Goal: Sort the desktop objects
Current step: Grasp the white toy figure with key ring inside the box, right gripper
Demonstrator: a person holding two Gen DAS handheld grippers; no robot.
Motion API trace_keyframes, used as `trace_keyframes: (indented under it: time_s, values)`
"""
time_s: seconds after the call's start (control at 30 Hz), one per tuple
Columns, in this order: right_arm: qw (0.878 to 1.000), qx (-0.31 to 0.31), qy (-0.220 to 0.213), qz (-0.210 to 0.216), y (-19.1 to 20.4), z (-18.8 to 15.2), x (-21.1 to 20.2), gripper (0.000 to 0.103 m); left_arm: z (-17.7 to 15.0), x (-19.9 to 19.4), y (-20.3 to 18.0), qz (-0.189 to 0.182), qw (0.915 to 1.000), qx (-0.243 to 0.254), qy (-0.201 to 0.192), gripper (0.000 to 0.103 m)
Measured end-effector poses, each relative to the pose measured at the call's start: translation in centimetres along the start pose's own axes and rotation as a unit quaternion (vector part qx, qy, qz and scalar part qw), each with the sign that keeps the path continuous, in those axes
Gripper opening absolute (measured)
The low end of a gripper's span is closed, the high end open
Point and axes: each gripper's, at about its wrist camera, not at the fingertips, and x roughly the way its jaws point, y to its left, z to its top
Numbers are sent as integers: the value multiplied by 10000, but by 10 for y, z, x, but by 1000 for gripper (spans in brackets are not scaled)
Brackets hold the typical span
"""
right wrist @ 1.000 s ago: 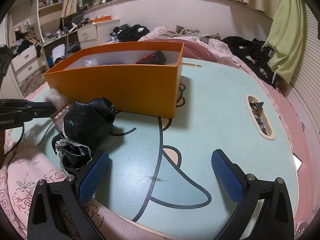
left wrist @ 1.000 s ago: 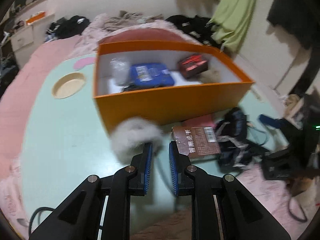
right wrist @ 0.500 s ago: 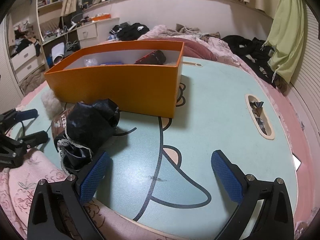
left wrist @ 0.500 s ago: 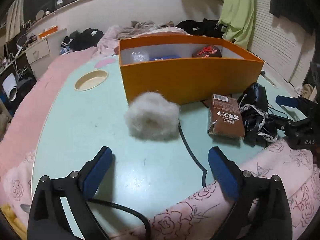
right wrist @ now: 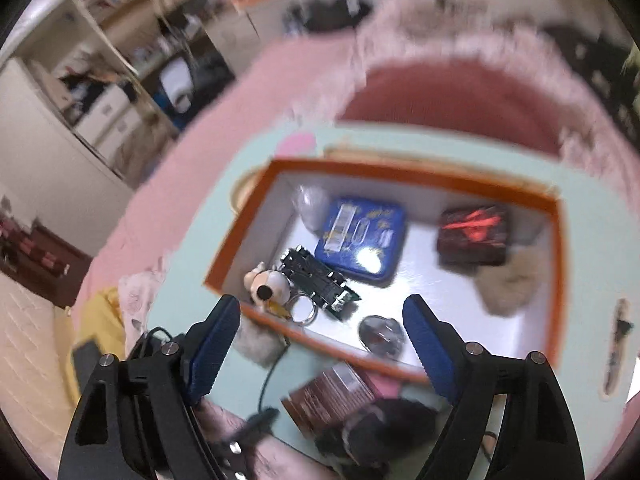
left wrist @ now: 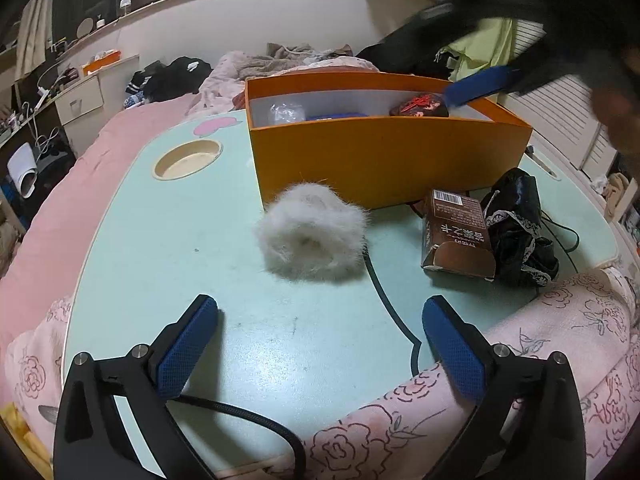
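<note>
Left wrist view: left gripper [left wrist: 320,344] wide open, empty, jaws just opened. White fluffy ball [left wrist: 314,236] rests on desk [left wrist: 160,248], just near of orange box [left wrist: 392,160]. Brown carton [left wrist: 456,236] and black lace pouch [left wrist: 520,228] to right, touching; all three unsorted.

Right wrist view (blurred): right gripper [right wrist: 320,344] above box interior, jaws partly open, just been closing, nothing between. Inside: blue tin [right wrist: 360,236], dark red-marked case [right wrist: 474,236], beige puff [right wrist: 508,284], keychain figure [right wrist: 268,286]. Sorting partly done.
</note>
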Motion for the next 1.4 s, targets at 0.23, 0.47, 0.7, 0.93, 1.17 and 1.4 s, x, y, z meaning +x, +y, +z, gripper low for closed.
trace_keyframes:
  time_s: [0.23,0.47,0.7,0.93,1.17,1.4]
  values:
    - [9935,478,1027,-77,12,26,49,84,-2,-2,0,-5,10000,-9,-48,102]
    - [9939,522,957,166,21,29,67,56,-2,-3,2,-23,10000,-17,-50,102]
    - [9956,667,590,290,9,30,58,33,-1,-2,3,-23,10000,-14,-55,102]
    - [9943,758,-170,732,4,14,13,32,-1,-2,3,-22,10000,-13,-54,102]
    - [9889,555,-1026,925,1,-15,-56,32,-1,-2,4,-24,10000,-12,-54,102]
    - [9827,564,-1640,645,-45,-101,-89,32,-1,-2,4,-26,10000,-10,-53,102]
